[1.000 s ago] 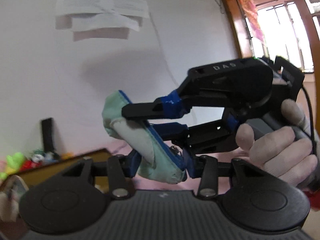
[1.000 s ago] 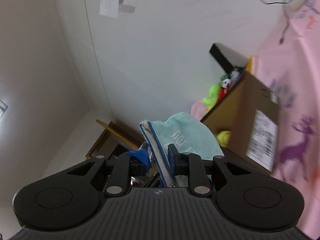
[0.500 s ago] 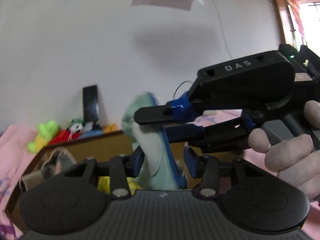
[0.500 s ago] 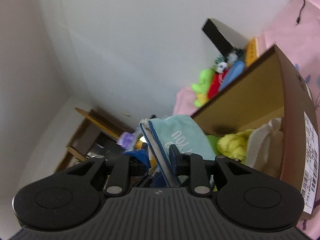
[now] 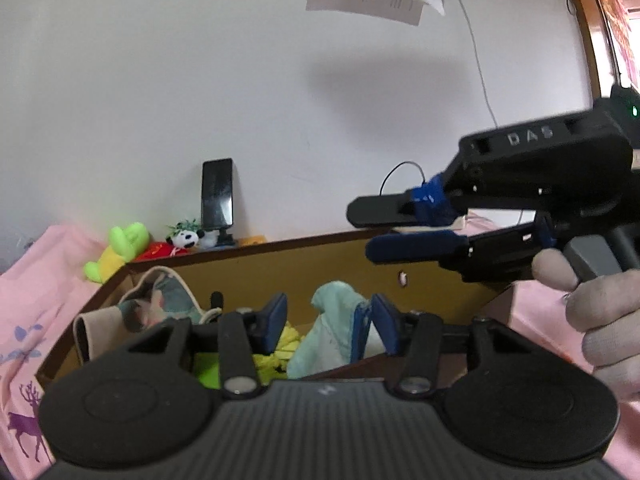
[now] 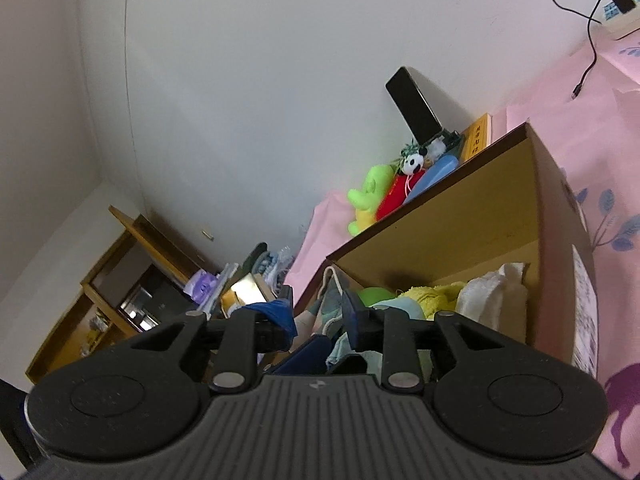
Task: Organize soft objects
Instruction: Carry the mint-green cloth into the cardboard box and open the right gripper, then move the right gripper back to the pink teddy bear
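Observation:
The mint towel with a blue edge (image 5: 328,332) droops into the open cardboard box (image 5: 304,264), between the fingers of my left gripper (image 5: 330,322). Those jaws are opening: the towel leans on the right pad (image 5: 384,326) and the left pad stands clear of it. My right gripper (image 5: 360,230) hovers above the box's far wall at the upper right, its jaws opening with nothing between them. In the right wrist view my right gripper (image 6: 316,316) is empty, and the towel (image 6: 342,350) shows just below it.
The box (image 6: 480,220) also holds a yellow towel (image 6: 428,296), a white towel (image 6: 492,296) and a patterned pouch (image 5: 156,304). Plush toys (image 5: 120,248) and a phone on a stand (image 5: 217,196) sit behind it. Pink deer-print sheet (image 5: 24,400) surrounds it. A gloved hand (image 5: 600,320) holds the right gripper.
Both grippers carried the towel from in front of the wall to over the box. The right gripper let go and pulled away; the left jaws widened and the towel sagged into the box.

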Demonstrator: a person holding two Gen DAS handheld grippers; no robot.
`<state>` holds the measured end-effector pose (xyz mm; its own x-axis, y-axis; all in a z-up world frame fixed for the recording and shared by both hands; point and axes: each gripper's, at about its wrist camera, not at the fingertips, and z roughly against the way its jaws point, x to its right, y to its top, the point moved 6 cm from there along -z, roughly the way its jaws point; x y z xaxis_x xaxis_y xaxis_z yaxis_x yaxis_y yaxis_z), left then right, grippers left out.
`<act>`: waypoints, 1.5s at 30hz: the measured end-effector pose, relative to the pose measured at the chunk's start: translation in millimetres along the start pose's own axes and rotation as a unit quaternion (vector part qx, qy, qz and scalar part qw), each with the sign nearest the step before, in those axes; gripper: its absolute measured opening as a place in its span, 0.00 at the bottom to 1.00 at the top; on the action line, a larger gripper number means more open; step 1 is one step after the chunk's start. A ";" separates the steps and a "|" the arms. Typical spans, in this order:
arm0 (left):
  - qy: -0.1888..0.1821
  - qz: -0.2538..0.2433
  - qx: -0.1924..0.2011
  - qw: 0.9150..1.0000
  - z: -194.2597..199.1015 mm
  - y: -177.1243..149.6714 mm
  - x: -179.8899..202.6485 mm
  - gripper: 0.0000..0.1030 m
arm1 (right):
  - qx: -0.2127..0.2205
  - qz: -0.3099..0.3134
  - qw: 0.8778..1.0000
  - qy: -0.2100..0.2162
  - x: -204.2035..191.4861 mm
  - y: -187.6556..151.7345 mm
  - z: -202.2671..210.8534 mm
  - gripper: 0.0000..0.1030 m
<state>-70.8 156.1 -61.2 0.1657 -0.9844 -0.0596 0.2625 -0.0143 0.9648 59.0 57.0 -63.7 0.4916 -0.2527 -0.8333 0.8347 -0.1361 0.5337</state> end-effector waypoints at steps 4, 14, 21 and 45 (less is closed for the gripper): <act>-0.008 0.001 0.016 1.000 19.1 6.2 14.9 0.57 | 0.013 0.002 1.000 0.005 -4.0 -2.6 20.0 0.10; -0.031 -0.007 0.012 0.999 43.9 -1.6 69.5 0.58 | 0.048 -0.015 0.999 0.002 3.3 -12.6 81.2 0.11; -0.053 -0.015 -0.013 0.998 45.3 -13.6 120.0 0.60 | 0.081 -0.015 0.996 -0.036 23.9 -20.6 131.2 0.12; -0.053 -0.031 -0.061 0.996 -0.4 -31.2 222.7 0.93 | 0.118 0.080 0.960 -0.243 96.3 -41.1 213.3 0.14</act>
<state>-41.7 -62.7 -104.6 0.0451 -0.9955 -0.0839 0.3833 -0.0603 0.9216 19.1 -166.1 -135.1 0.3866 -0.6976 -0.6033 0.6511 -0.2568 0.7142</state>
